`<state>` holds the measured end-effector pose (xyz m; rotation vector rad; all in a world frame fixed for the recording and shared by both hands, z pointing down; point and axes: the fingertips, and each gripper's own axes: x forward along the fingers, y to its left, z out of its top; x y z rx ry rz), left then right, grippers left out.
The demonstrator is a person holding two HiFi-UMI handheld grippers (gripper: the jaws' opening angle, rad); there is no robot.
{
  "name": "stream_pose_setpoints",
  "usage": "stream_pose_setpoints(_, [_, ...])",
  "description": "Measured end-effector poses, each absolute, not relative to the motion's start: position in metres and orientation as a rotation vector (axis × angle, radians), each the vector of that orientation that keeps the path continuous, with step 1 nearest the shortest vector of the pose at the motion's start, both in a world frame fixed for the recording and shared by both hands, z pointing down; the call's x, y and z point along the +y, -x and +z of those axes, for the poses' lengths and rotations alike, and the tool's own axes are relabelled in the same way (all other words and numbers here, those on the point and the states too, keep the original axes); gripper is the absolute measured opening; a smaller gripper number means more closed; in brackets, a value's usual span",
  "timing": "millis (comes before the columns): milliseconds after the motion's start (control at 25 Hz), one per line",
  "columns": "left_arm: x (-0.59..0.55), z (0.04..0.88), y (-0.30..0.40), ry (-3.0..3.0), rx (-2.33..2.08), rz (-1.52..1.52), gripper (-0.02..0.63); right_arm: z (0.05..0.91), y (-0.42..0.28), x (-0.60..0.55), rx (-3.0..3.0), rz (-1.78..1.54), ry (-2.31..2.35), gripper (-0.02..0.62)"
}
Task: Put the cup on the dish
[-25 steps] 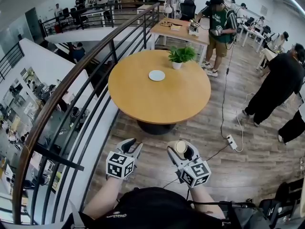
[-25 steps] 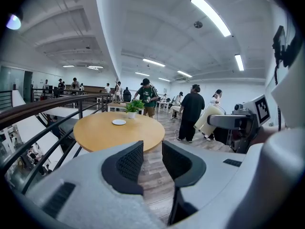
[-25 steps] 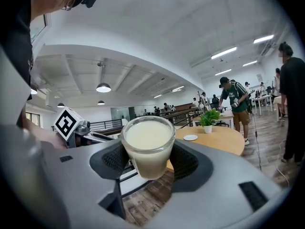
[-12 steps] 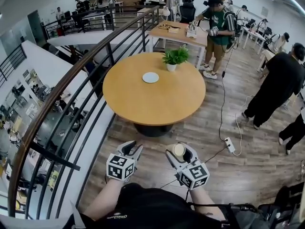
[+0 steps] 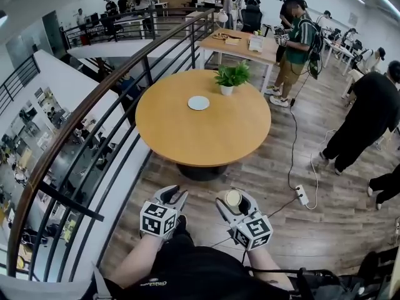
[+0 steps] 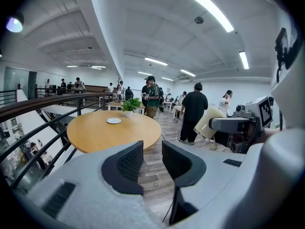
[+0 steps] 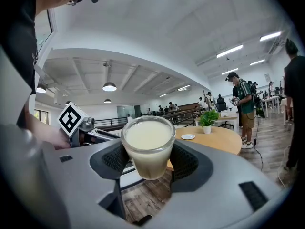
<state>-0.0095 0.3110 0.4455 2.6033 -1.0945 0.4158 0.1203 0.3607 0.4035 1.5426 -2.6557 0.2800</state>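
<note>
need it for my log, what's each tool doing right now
Left tool: open, nothing between its jaws.
Right tool: closed on the cup, held upright.

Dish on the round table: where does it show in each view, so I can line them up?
Head view: dish upper centre, on the round table.
Left gripper view: dish left of centre, above the jaws.
Right gripper view: dish right of the held cup.
Shared landmark: the potted plant, just right of the dish in all three.
</note>
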Motion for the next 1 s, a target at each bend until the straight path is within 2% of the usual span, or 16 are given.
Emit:
stream_pose_setpoints(560, [0.249, 0.46, 0.009, -2.593, -1.08, 0.392, 0.124, 0.413, -0.115, 0.298, -2.636, 0.266, -1.516, 0.256])
stream_pose_setpoints(1000, [0.112, 0.45, 0.025, -2.609, -1.035, 0.417, 0.124, 0.408, -0.102, 0.166, -2.599, 0.321, -1.582, 0.256])
